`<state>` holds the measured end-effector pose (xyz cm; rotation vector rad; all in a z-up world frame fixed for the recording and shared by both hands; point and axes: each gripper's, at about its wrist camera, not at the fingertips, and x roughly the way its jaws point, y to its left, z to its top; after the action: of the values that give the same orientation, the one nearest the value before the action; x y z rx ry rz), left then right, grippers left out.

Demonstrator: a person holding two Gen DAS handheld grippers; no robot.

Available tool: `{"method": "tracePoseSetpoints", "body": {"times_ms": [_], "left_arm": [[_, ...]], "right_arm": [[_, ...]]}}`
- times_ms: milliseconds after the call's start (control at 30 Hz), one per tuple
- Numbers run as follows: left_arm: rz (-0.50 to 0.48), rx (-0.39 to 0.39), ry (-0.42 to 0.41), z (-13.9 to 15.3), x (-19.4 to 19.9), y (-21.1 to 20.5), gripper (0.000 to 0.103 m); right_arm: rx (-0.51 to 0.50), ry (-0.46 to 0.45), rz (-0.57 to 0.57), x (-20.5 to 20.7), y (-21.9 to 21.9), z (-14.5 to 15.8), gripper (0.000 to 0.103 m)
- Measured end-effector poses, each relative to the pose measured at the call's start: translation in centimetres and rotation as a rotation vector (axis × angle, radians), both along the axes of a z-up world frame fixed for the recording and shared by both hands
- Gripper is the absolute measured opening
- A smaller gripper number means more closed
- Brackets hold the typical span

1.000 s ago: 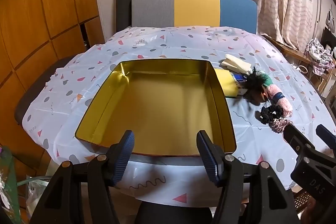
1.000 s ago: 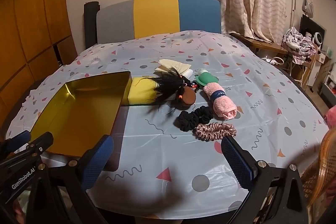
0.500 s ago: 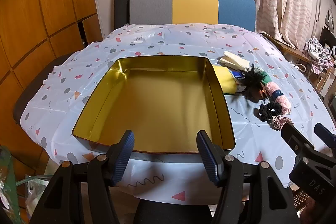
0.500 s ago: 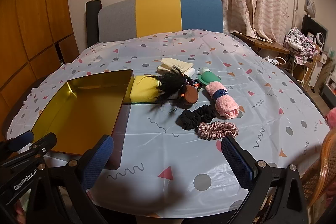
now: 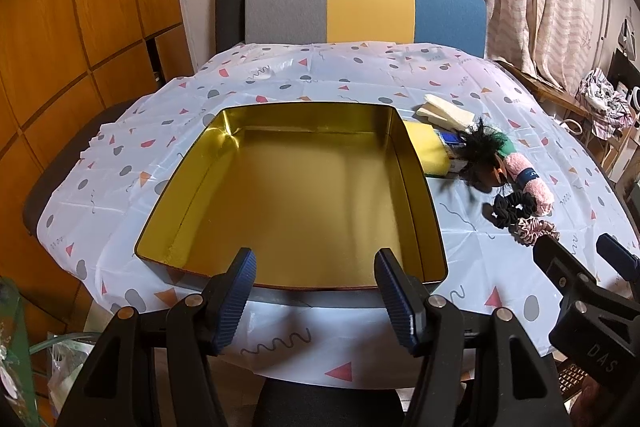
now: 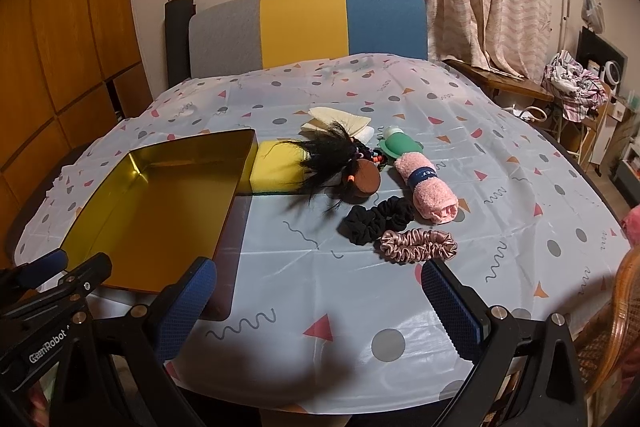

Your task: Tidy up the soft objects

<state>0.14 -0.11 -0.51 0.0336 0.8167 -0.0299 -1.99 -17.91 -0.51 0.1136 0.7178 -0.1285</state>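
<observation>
A gold metal tin (image 5: 224, 163) (image 6: 120, 179) lies open on the patterned tablecloth, nothing inside it. To its right sit a yellow sponge (image 6: 276, 171), a black-haired doll head (image 6: 344, 167), a rolled pink towel (image 6: 430, 193), a black scrunchie (image 6: 376, 219) and a pink satin scrunchie (image 6: 418, 246). My left gripper (image 5: 314, 291) hangs open over the tin's near rim. My right gripper (image 6: 318, 307) is open, wide, near the table's front edge, just short of the pink scrunchie. Neither holds anything.
Cream foam pieces (image 6: 340, 119) and a green item (image 6: 400, 145) lie behind the doll head. A grey, yellow and blue chair back (image 6: 304, 27) stands across the table. Wooden panelling is on the left, curtains and clutter on the right.
Both views have shifted very slightly, with the table sitting a bit lower in the frames; no object has moved and both grippers keep the same opening.
</observation>
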Motion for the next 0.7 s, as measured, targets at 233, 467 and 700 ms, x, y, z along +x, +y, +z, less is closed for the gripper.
{"method": "tracePoseSetpoints", "body": {"times_ms": [233,467,700], "left_arm": [[0.000,-0.008,0.007,-0.11,0.05,0.08,0.062],[0.000,-0.004,0.005,-0.14,0.06,0.09,0.062],[0.000,-0.004,0.010,-0.20,0.05,0.03,0.062]], "right_arm": [[-0.001,0.004,0.000,0.00,0.01,-0.10,0.103],[-0.001,0.004,0.003,0.02,0.07,-0.12,0.103],[-0.002,0.008,0.004,0.04,0.15,-0.20,0.103]]}}
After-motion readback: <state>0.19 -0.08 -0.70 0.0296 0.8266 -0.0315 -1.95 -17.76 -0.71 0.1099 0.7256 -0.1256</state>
